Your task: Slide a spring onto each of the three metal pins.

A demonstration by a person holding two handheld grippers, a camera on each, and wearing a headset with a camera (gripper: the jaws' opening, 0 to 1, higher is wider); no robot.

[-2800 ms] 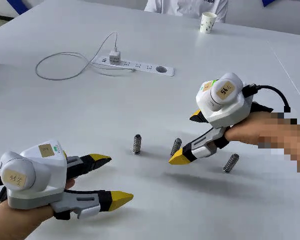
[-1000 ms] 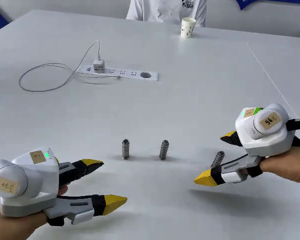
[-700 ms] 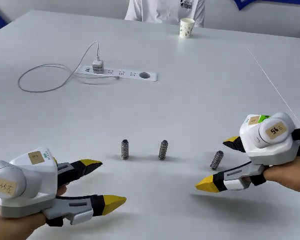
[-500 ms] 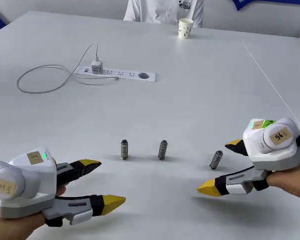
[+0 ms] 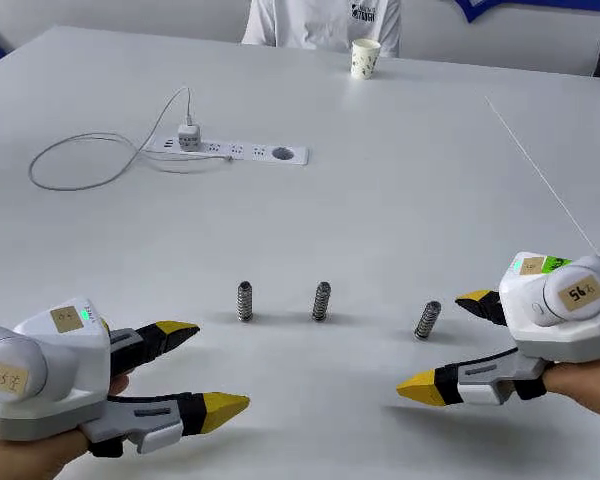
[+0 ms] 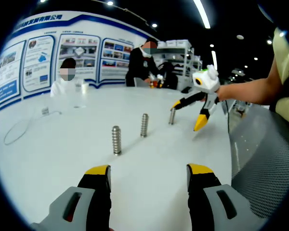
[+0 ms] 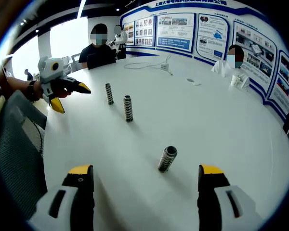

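**While Both Grippers Sit Idle: Three Springs on a White Desk**

As the head view lays it out, the stock stands as follows.

1. Left spring (image 5: pixel 244 300), middle spring (image 5: pixel 321 300), right spring (image 5: pixel 427 319): one row across the desk (image 5: pixel 400 200), between the two grippers. The left and middle springs stand upright, near each other. The right spring stands further along and leans. Any pin inside the coils is too small to make out.

2. Left gripper (image 5: pixel 220 365): hand-held, low over the near left of the desk. Its fingers are released and spread wide, with nothing between them, well apart from the left spring. The left gripper view looks along the row, with the left spring nearest.

3. Right gripper (image 5: pixel 430 342): hand-held, at the near right. Its fingers are released, wide and empty. The upper yellow tip is near the right spring, not touching it. In the right gripper view the leaning spring stands ahead, apart from both fingers.

4. Sundries, far side of the desk: power strip (image 5: pixel 242 152) with a charger (image 5: pixel 188 137) plugged in, a looped white cable (image 5: pixel 80 165), a paper cup (image 5: pixel 361 58), and a seated person (image 5: pixel 320 20) in white.
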